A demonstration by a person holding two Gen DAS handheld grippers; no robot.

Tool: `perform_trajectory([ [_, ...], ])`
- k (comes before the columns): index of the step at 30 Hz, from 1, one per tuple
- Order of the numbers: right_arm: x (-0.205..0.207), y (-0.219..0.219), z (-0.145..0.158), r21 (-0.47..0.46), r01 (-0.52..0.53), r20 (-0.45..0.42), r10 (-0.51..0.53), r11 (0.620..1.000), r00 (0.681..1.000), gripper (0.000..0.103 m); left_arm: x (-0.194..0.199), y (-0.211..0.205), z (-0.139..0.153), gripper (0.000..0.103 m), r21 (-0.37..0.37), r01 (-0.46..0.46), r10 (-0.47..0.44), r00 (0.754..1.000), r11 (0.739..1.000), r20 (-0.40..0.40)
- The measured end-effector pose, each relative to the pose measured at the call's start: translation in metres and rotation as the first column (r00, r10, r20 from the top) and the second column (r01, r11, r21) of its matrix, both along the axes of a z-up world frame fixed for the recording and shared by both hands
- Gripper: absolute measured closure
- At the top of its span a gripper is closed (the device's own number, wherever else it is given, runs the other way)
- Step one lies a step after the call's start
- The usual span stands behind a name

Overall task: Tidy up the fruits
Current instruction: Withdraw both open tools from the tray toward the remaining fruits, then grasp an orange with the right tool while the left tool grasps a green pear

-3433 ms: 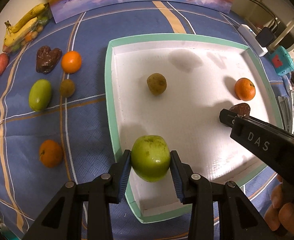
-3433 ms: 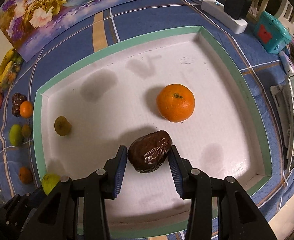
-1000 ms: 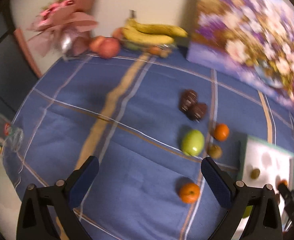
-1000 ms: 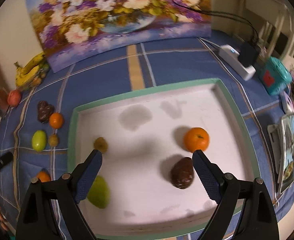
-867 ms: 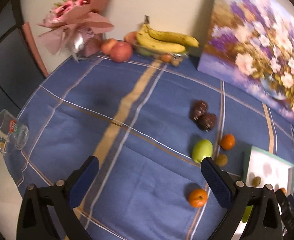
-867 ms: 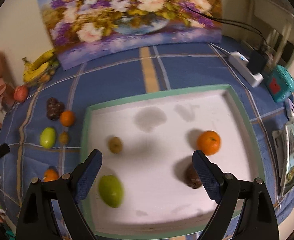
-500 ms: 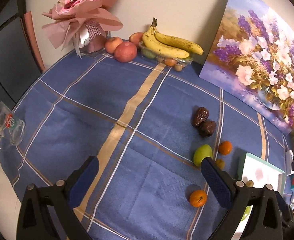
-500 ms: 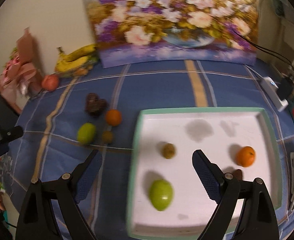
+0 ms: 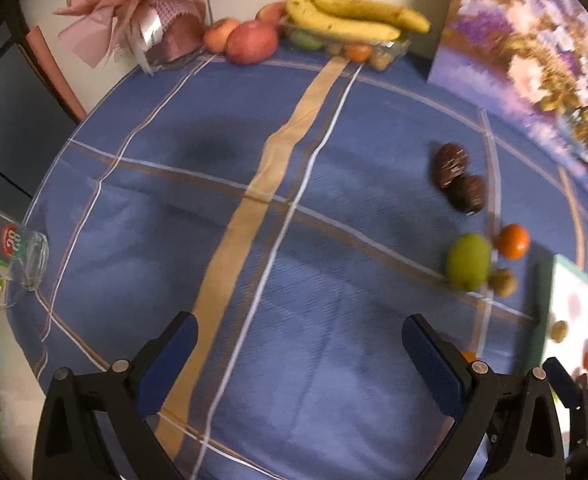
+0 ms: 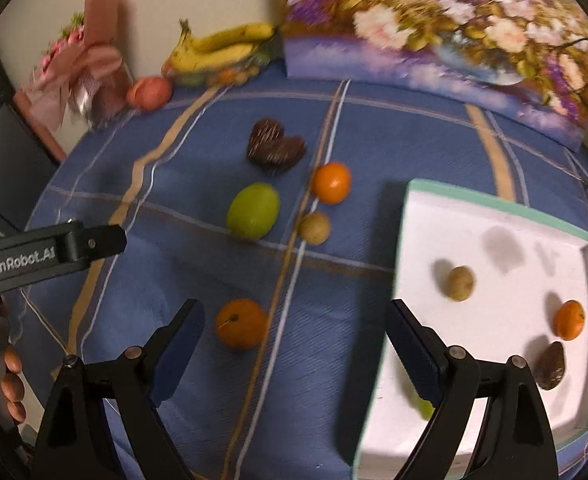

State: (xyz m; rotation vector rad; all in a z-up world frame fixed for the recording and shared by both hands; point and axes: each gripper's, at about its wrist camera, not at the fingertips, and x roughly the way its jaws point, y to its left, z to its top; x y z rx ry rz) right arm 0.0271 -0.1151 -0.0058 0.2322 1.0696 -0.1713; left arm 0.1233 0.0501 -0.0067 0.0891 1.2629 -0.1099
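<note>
- While both grippers hang over the blue checked tablecloth (image 10: 197,280), neither holds anything: the left gripper (image 9: 298,344) has its jaws spread wide over bare cloth, and the right gripper (image 10: 294,332) is spread just as wide.
- Between the right gripper's fingers, nearer the left one, lies an orange (image 10: 241,323) on the cloth, untouched by either pad.
- Further out on the cloth sit a green apple (image 10: 253,210), a second orange (image 10: 330,182), a small brownish fruit (image 10: 314,227) just beside them, and two dark wrinkled fruits (image 10: 274,148) touching each other.
- Off to the right stands the white tray (image 10: 494,200) with a green rim (partly behind the right finger).
- Inside the tray lie a brownish fruit (image 10: 459,283), an orange (image 10: 570,319), a dark wrinkled fruit (image 10: 550,365), and a green fruit (image 10: 422,404) mostly hidden behind the finger.
- From the right wrist view, the left gripper's body comes in from the left edge, with a hand (image 10: 7,384) on its grip.
- At the far edge of the table are bananas (image 9: 354,20), red apples (image 9: 249,38), a pink-wrapped bouquet (image 9: 145,4) and a flower painting (image 10: 434,28) against the wall.
- A glass mug (image 9: 9,256) stands near the table's left edge in the left wrist view.
</note>
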Motion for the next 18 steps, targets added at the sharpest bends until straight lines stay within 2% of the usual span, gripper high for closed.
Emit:
perform_trajectory([
  [5, 0.006, 0.012, -0.018, -0.003, -0.029, -0.043, 0.029, 1.0, 0.999, 0.012, 0.005, 0.009, -0.014, 0.0, -0.005, -0.022, 0.022, 0.999, 1.0, -0.041],
  [14, 0.017, 0.032, -0.043, -0.002, -0.1, -0.089, 0.099, 0.995, 0.991, 0.016, 0.008, 0.01, -0.017, 0.0, -0.004, -0.021, 0.021, 0.999, 1.0, -0.04],
  [15, 0.019, 0.034, -0.045, -0.005, -0.104, -0.095, 0.103, 0.995, 0.99, 0.019, 0.008, 0.01, -0.017, 0.0, -0.004, -0.019, 0.019, 0.999, 1.0, -0.039],
  [16, 0.021, 0.036, -0.047, -0.009, -0.11, -0.101, 0.109, 0.994, 0.989, 0.034, 0.008, 0.009, -0.017, 0.0, -0.003, -0.018, 0.018, 0.999, 1.0, -0.039],
  [17, 0.022, 0.038, -0.05, -0.014, -0.115, -0.109, 0.113, 0.993, 0.988, 0.042, 0.008, 0.009, -0.017, 0.0, -0.003, -0.018, 0.017, 0.999, 1.0, -0.039],
  [18, 0.022, 0.039, -0.05, -0.03, -0.114, -0.11, 0.11, 0.993, 0.988, 0.042, 0.008, 0.009, -0.017, 0.0, -0.003, -0.017, 0.017, 0.999, 1.0, -0.039],
])
